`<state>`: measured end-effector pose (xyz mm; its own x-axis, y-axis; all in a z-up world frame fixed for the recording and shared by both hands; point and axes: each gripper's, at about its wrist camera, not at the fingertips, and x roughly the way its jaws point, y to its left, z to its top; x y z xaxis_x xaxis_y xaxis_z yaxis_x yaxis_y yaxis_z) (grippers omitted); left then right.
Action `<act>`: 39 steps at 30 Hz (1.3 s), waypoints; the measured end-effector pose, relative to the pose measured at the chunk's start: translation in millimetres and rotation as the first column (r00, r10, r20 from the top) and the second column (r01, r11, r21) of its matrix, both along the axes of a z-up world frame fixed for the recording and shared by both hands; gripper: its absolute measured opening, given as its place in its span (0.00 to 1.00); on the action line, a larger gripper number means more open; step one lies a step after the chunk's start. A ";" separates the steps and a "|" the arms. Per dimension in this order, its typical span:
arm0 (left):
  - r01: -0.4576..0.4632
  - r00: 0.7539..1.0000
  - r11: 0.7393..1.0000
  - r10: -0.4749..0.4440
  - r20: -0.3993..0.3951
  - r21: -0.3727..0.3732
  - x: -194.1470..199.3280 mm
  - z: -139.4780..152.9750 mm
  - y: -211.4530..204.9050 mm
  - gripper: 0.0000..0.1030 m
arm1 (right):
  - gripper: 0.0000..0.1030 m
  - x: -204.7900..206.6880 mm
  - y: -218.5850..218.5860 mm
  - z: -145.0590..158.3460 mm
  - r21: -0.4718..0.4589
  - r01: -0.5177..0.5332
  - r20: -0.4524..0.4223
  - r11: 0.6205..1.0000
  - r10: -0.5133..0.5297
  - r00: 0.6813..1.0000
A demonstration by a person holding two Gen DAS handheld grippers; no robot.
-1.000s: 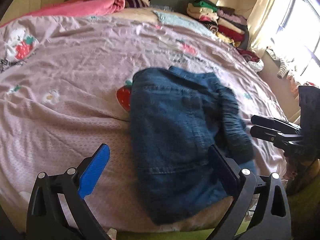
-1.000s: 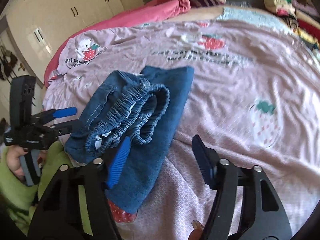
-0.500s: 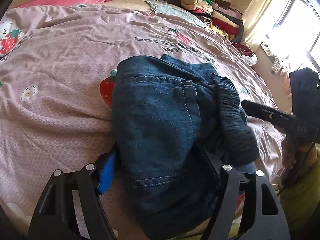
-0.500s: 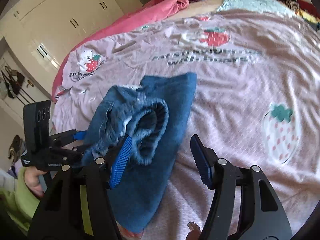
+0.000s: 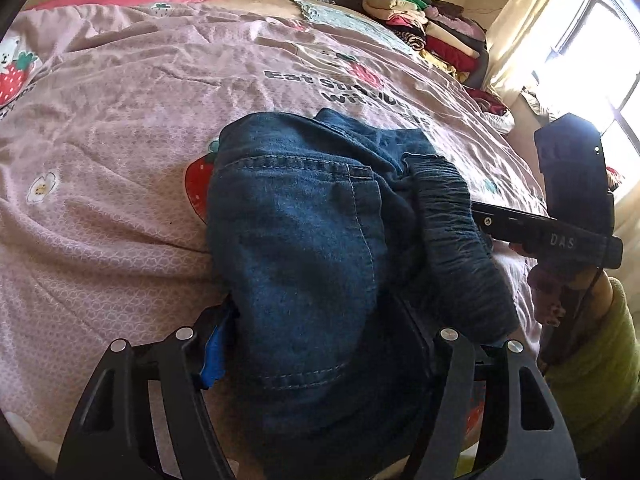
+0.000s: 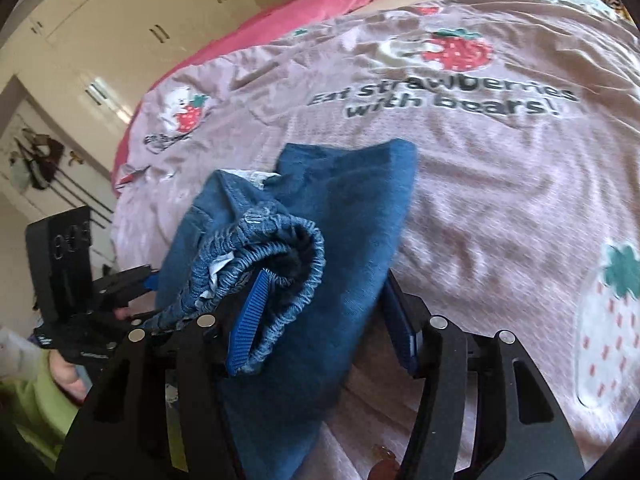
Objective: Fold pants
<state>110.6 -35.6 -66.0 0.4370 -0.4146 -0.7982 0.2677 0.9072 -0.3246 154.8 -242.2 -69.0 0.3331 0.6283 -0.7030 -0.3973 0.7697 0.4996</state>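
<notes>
The left gripper (image 5: 320,340) had just been closing, its half-open jaws drawn in against the near end of the folded dark-blue denim pants (image 5: 312,248). The right gripper (image 6: 324,320) had likewise been narrowing; one blue ribbed pad (image 6: 246,320) was tucked inside the elastic waistband (image 6: 280,240), the other outside the fold. The bundle lay on the pink strawberry-print bedspread (image 5: 120,120). A final fold or lift seemed prepared, calling for both grips to be tightened together.

Both claws tilt downward, jaws just closing. The left claw (image 5: 320,344) straddles the pants (image 5: 320,240); the right claw (image 6: 324,320) has its left finger inside the waistband.
</notes>
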 end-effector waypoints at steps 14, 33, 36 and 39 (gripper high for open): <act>0.009 0.994 1.000 -0.010 0.108 0.006 4.5 39.8 -4.9 0.37 | 0.15 -4.1 24.5 50.6 -0.082 -0.061 0.193 0.995 0.076 0.978; -0.080 0.986 0.995 0.069 0.151 0.063 54.0 38.9 7.6 0.37 | 0.15 54.2 53.2 53.6 -0.185 -0.037 0.253 0.982 0.084 0.964; -0.084 0.988 0.994 0.073 0.139 0.071 56.0 33.0 8.4 0.39 | 0.15 54.9 47.6 45.3 -0.200 -0.018 0.234 0.980 0.066 0.970; -0.084 0.988 0.994 0.074 0.136 0.071 56.8 30.0 9.6 0.40 | 0.15 56.3 38.0 36.1 -0.206 0.001 0.208 0.979 0.043 0.977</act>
